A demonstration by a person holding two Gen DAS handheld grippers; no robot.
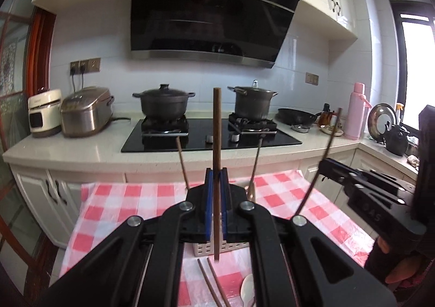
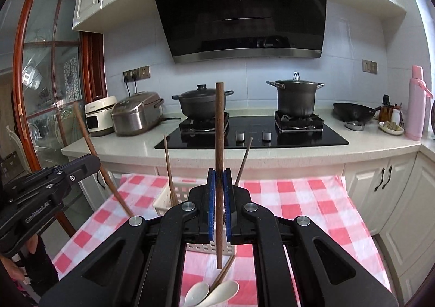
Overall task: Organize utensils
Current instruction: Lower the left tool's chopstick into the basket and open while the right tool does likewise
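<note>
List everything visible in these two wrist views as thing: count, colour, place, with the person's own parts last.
held chopsticks: two, brown, one upright in each gripper
basket chopsticks: two, brown, leaning in basket
loose chopsticks: two, brown, on cloth
spoons: two, white, on cloth
basket: one, white, on cloth
cloth: one, red-white check, table
pots: two, dark, on hob
wok: one, black, counter
cookers: two, silver and cream, counter
flask: one, pink, counter
left gripper: black, blue pads, shut
right gripper: same, shut
</note>
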